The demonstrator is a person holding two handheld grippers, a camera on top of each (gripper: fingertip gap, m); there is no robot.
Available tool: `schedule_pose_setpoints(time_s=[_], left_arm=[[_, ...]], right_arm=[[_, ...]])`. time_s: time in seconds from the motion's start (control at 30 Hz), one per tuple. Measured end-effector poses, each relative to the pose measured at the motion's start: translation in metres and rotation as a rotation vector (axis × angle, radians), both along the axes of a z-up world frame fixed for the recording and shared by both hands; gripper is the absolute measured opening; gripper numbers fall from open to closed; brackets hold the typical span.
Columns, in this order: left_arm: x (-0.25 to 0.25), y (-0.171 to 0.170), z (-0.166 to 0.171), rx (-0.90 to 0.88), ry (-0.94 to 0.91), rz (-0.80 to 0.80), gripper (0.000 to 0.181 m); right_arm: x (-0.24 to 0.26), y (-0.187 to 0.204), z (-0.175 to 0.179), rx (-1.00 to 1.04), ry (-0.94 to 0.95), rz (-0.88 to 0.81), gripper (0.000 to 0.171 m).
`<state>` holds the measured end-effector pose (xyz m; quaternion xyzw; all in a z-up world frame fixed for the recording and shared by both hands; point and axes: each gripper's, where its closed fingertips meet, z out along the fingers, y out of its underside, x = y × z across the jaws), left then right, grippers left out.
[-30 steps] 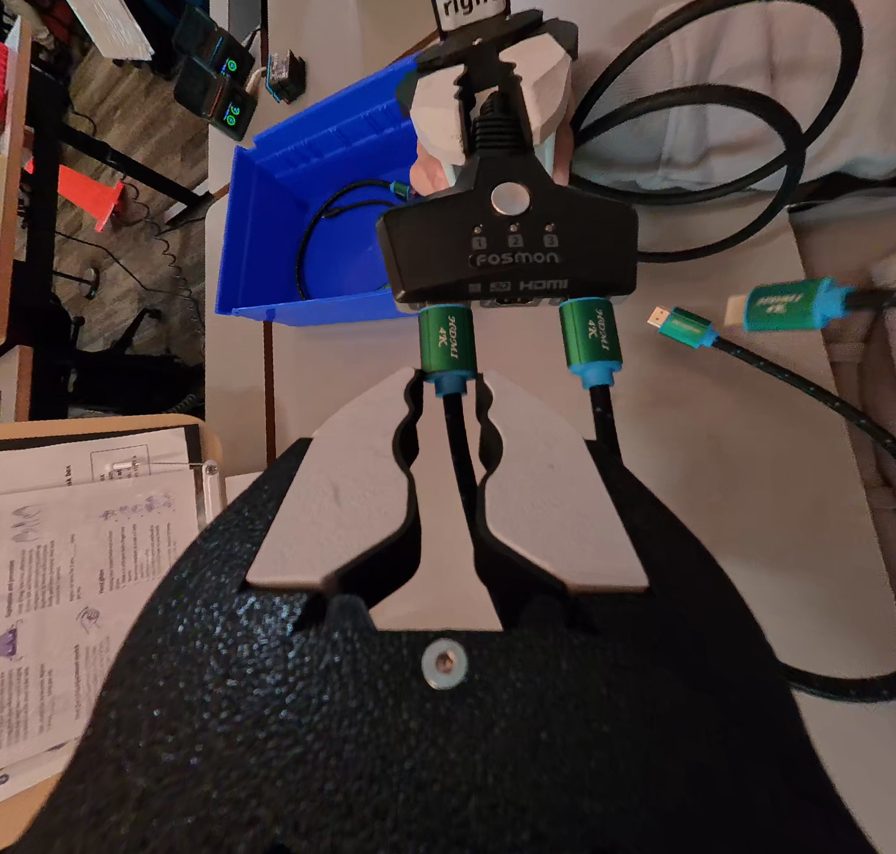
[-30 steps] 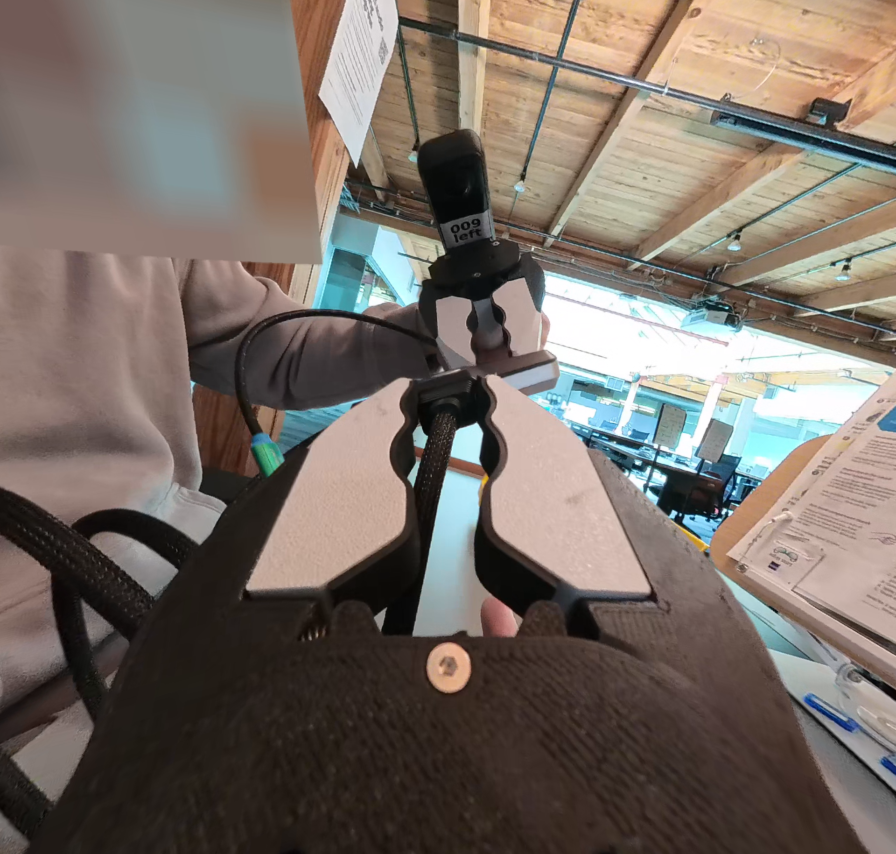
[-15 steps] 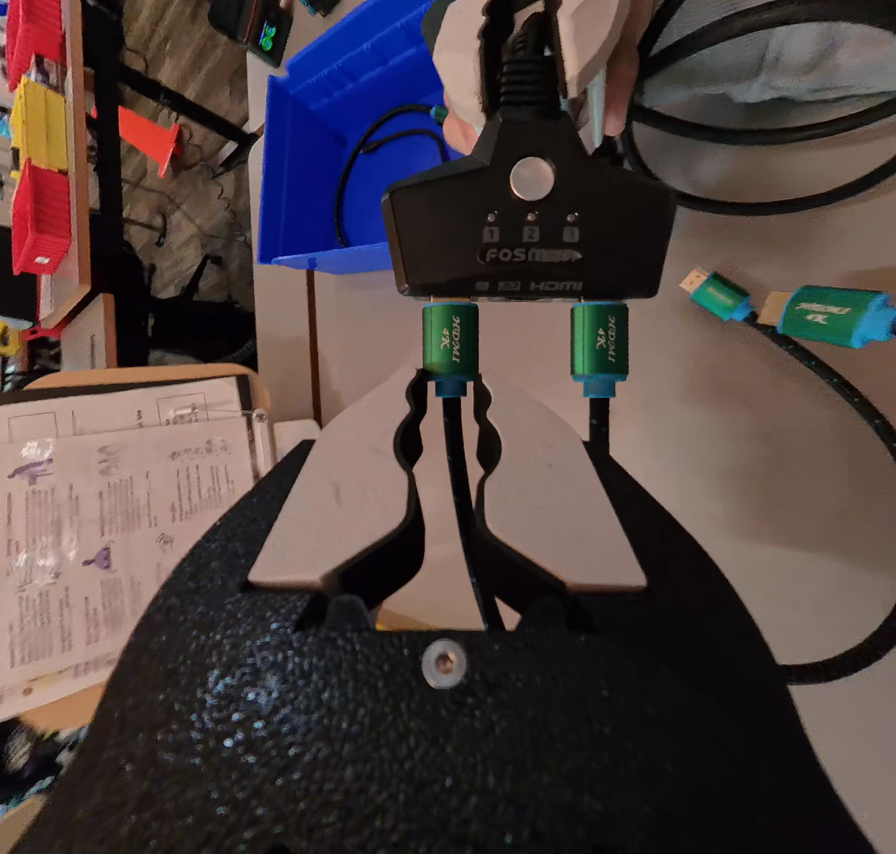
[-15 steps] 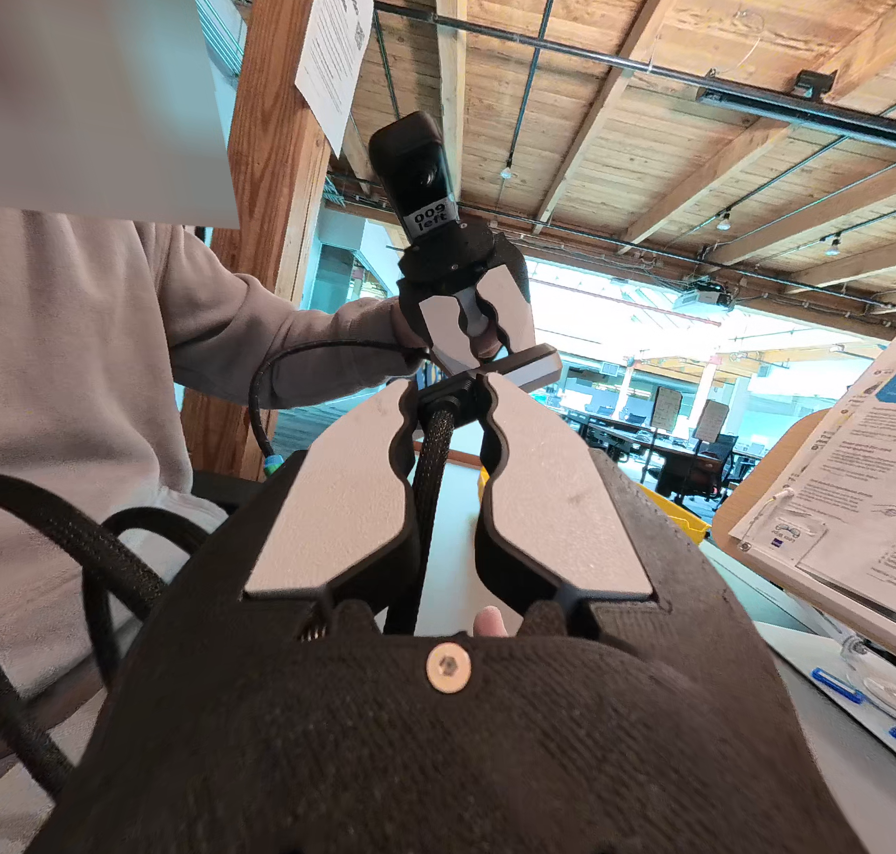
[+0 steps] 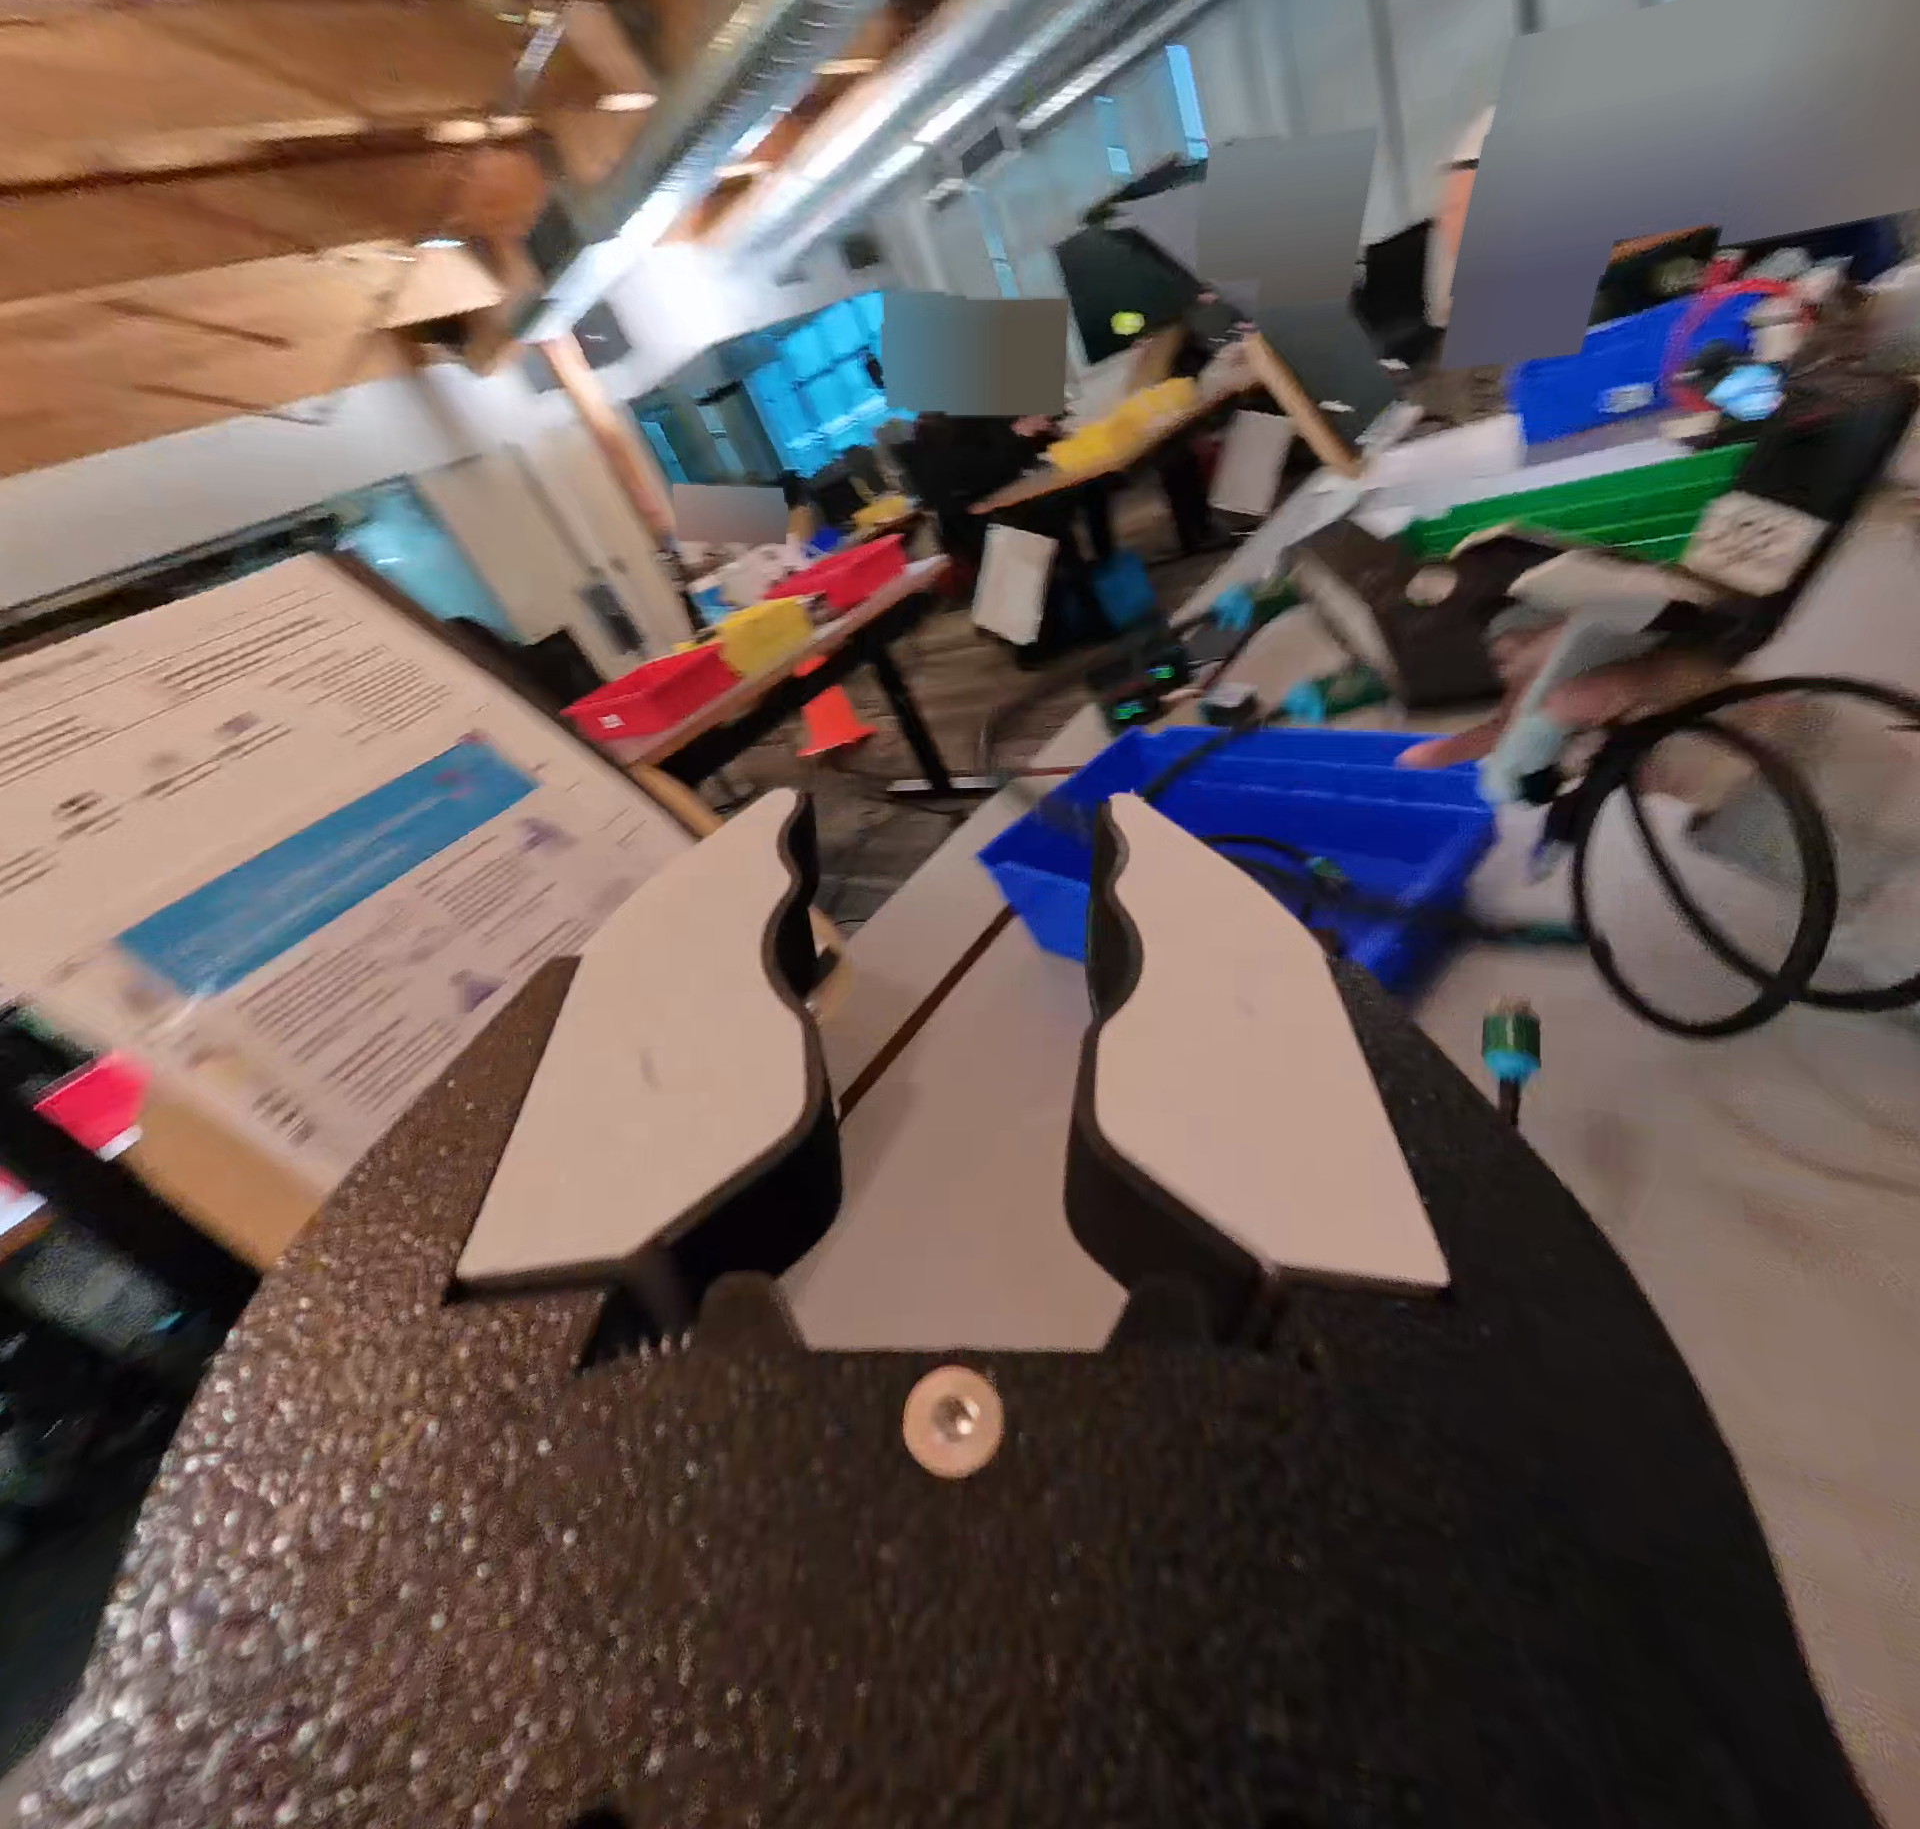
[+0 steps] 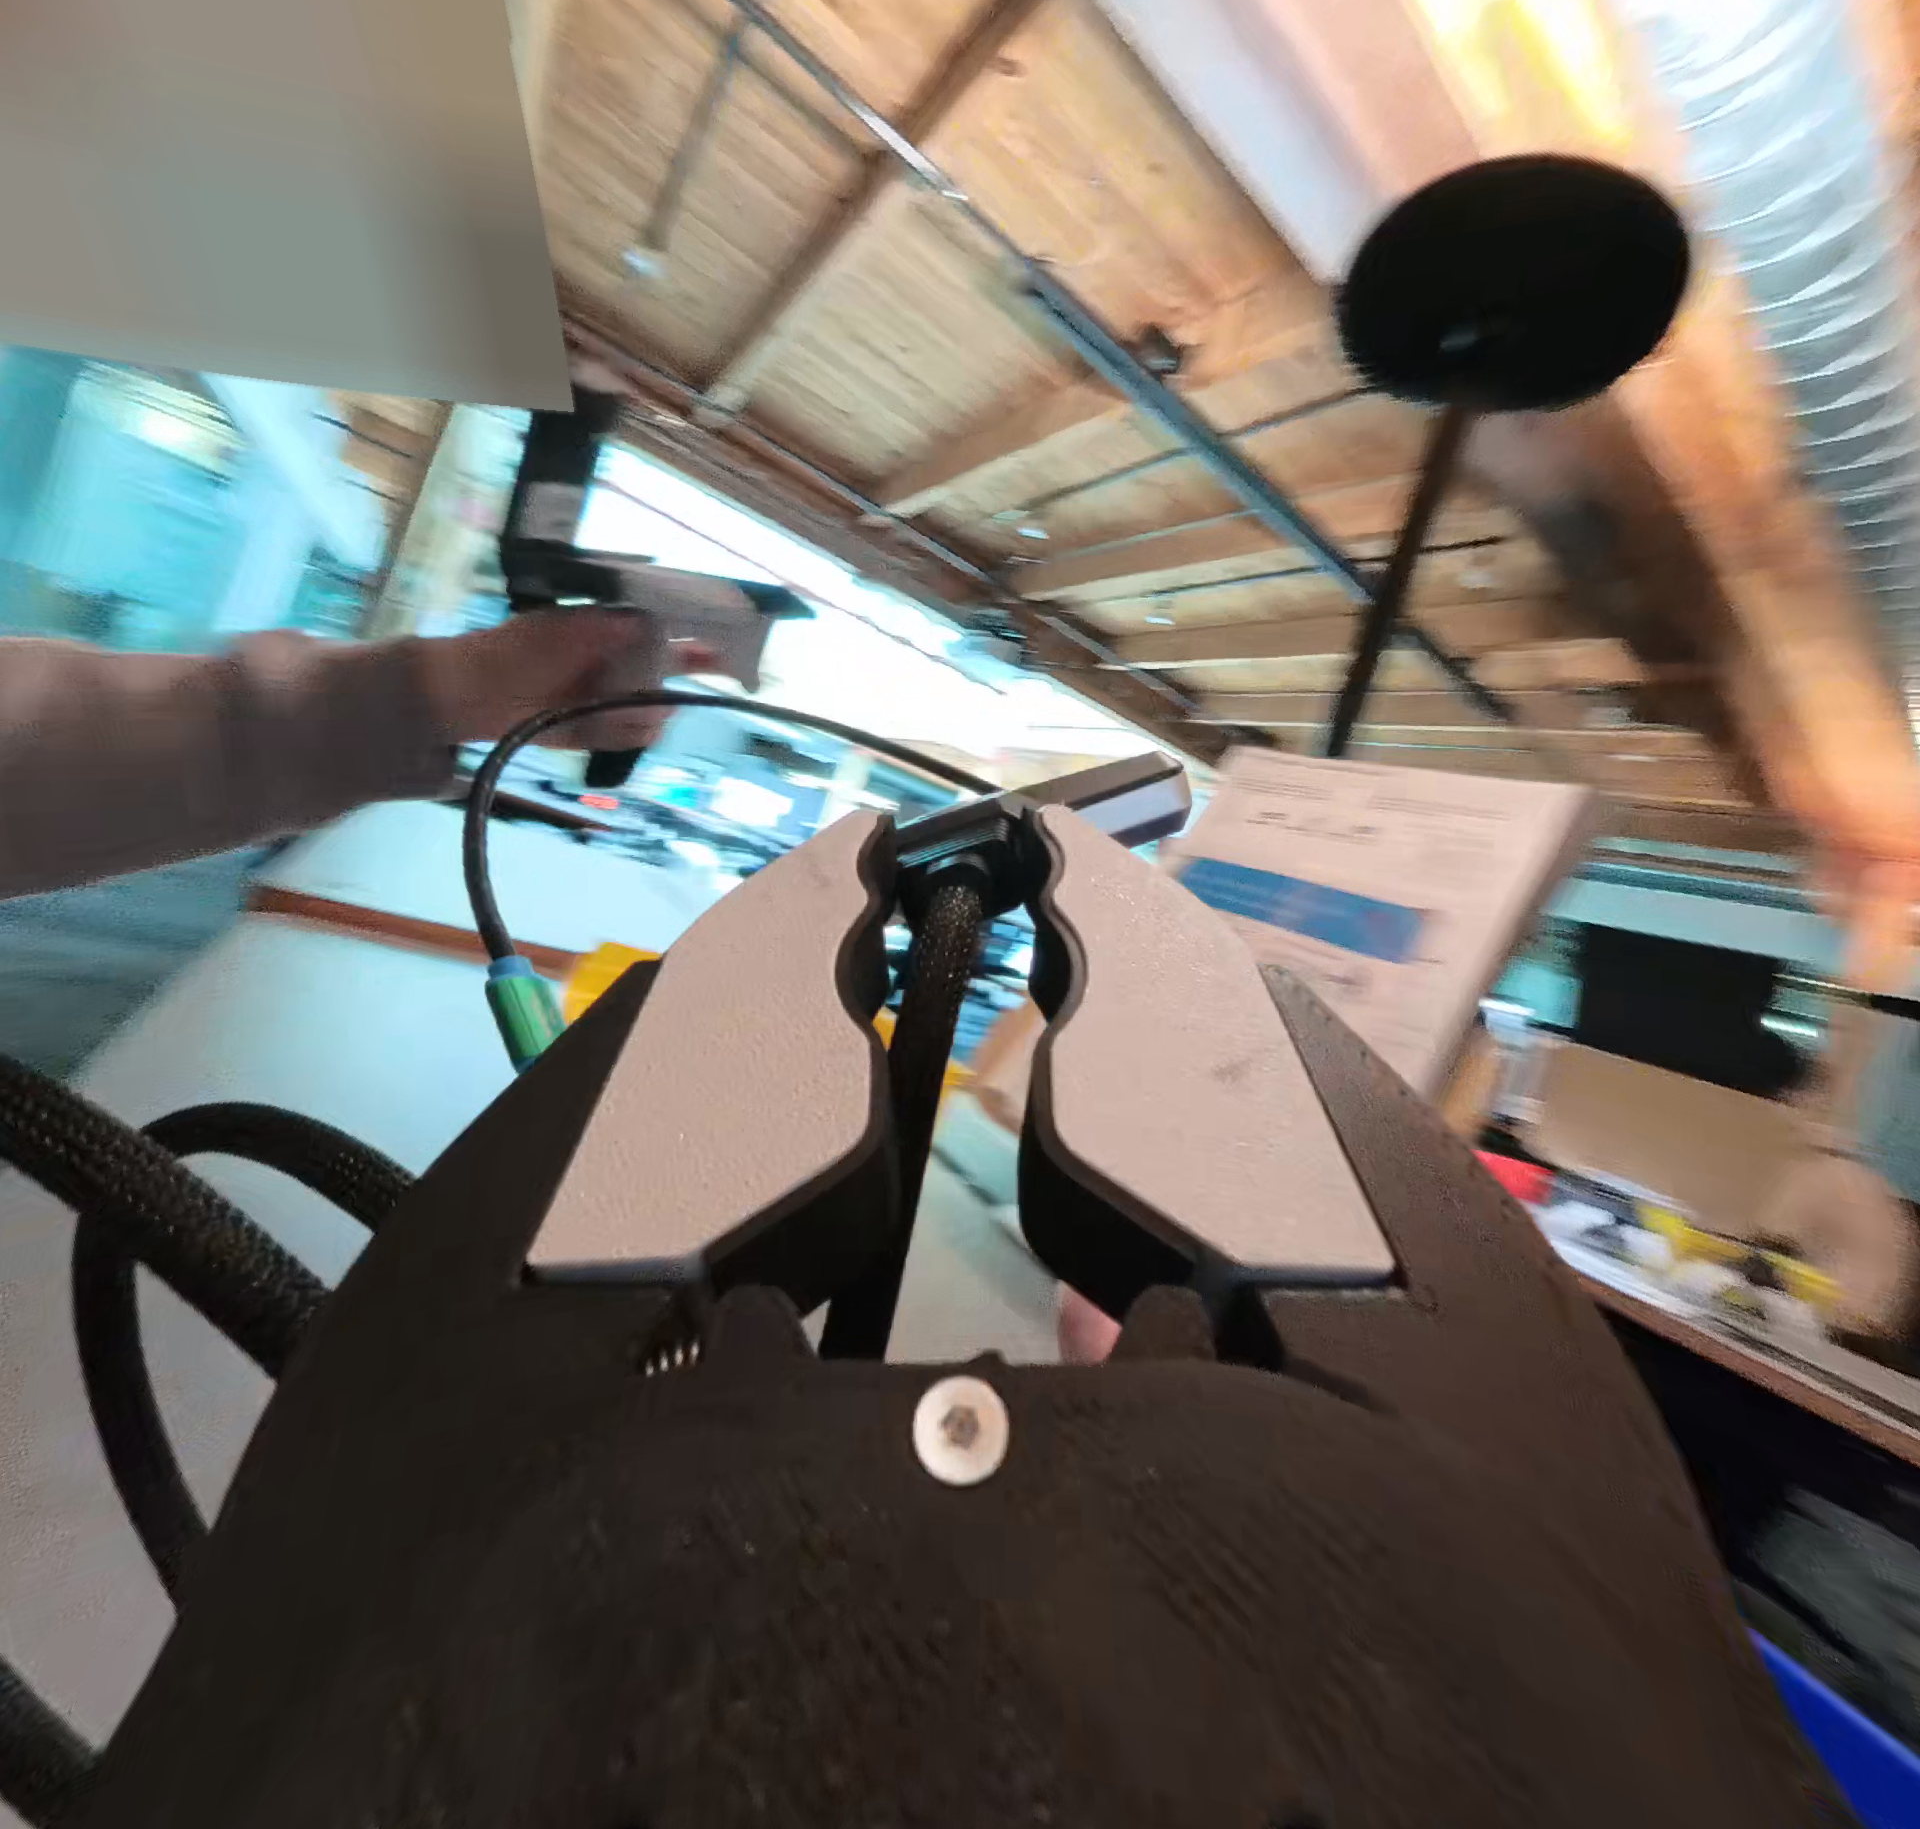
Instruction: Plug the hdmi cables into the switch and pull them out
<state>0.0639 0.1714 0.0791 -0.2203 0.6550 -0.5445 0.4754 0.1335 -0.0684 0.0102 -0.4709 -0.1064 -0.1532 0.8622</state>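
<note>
In the left wrist view my left gripper [image 5: 951, 813] is open and empty, its jaws wide apart, pointing over the table edge toward the blue bin [image 5: 1299, 813]. A green HDMI plug [image 5: 1512, 1036] shows just right of it. In the right wrist view my right gripper [image 6: 958, 829] is shut on the black collar of the switch's braided cable [image 6: 935, 1000]. The switch [image 6: 1101, 797] shows edge-on just beyond the fingertips. A thin cable arcs from it down to a hanging green plug [image 6: 525, 1010]. The left gripper [image 6: 727, 616] is blurred, held off to the left, apart from the switch.
Thick black cable loops lie at the right [image 5: 1704, 865] and at the lower left of the right wrist view [image 6: 156, 1208]. A clipboard with printed sheets [image 5: 260, 844] stands at the left. Tables with red and yellow bins [image 5: 727, 657] are beyond. A person's hand [image 5: 1600, 699] is near the loops.
My left gripper has opened, let go of the plugged cable and swung up and away from the switch. My right gripper still holds the switch cable and has tilted.
</note>
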Motion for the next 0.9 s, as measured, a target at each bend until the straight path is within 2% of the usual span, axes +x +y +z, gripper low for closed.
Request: schedule_pose_setpoints(time_s=[0.07,0.17,0.3,0.43,0.53,0.57,0.63,0.73,0.83,0.87,0.9], left_arm=[[-0.007,0.028,-0.020,-0.023,-0.007,0.061,0.048],[-0.010,0.049,-0.073,-0.047,0.101,0.086,0.048],[-0.003,0.048,-0.123,-0.130,0.212,0.044,0.049],[0.010,0.034,-0.153,-0.143,0.288,-0.012,0.049],[0.018,0.021,-0.169,-0.118,0.334,-0.064,0.051],[0.021,0.018,-0.174,-0.109,0.347,-0.076,0.051],[0.027,0.011,-0.182,-0.096,0.373,-0.103,0.051],[0.035,0.005,-0.192,-0.088,0.402,-0.126,0.052],[0.039,-0.003,-0.202,-0.072,0.430,-0.163,0.052],[0.041,-0.006,-0.205,-0.064,0.437,-0.175,0.052],[0.043,-0.008,-0.209,-0.059,0.444,-0.185,0.052]], right_arm=[[0.016,-0.019,0.014,0.025,-0.006,-0.177,0.023],[0.048,-0.042,0.029,-0.004,-0.050,-0.485,0.023],[0.104,-0.060,0.041,-0.086,-0.093,-0.854,0.022],[0.151,-0.066,0.037,-0.181,-0.118,-1.099,0.022],[0.167,-0.054,0.017,-0.195,-0.068,-1.133,0.020],[0.167,-0.049,0.009,-0.189,-0.077,-1.157,0.011],[0.171,-0.034,-0.016,-0.296,-0.125,-1.222,0.003],[0.180,-0.013,-0.055,-0.435,-0.099,-1.218,0.003],[0.192,-0.010,-0.096,-0.649,0.030,-1.192,0.005],[0.192,-0.006,-0.113,-0.724,0.106,-1.129,0.000],[0.192,-0.003,-0.128,-0.779,0.196,-1.061,0.002]])
